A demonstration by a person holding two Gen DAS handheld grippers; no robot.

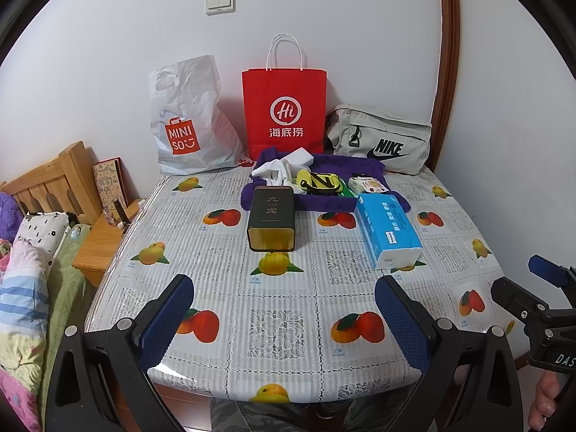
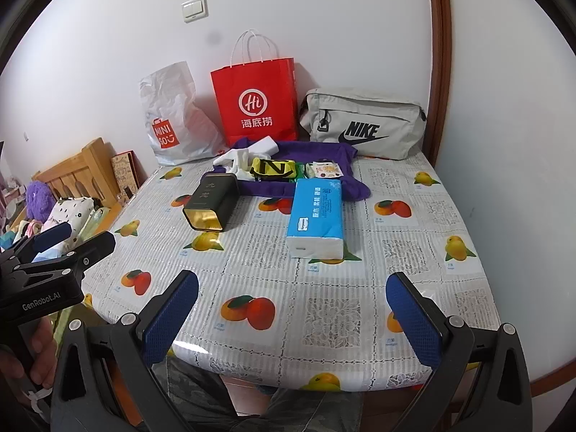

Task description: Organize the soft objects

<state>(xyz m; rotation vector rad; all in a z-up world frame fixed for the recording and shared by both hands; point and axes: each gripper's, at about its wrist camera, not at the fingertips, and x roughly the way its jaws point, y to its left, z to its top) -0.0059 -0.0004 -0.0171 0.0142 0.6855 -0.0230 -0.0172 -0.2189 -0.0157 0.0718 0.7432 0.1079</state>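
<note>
Both grippers hover over near table edge, jaws spread wide, nothing held.

Left gripper [image 1: 284, 313] and right gripper [image 2: 291, 309] well short of soft pile: purple cloth [image 1: 325, 199] at far side carries white socks [image 1: 279, 169] and yellow-black pouch [image 1: 318, 183]. Blue tissue pack [image 1: 388, 230] overlaps cloth's right corner; dark tin [image 1: 270, 217] lies at its left front. 3 bags line the wall.

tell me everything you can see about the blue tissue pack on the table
The tissue pack is a soft, oblong plastic-wrapped brick, blue on top with white print, its near end white. It looks sealed and full. It lies flat on the fruit-print tablecloth, long axis running away from the camera, right of the dark tin. Its far end meets the purple cloth. Neither gripper touches it.
</note>
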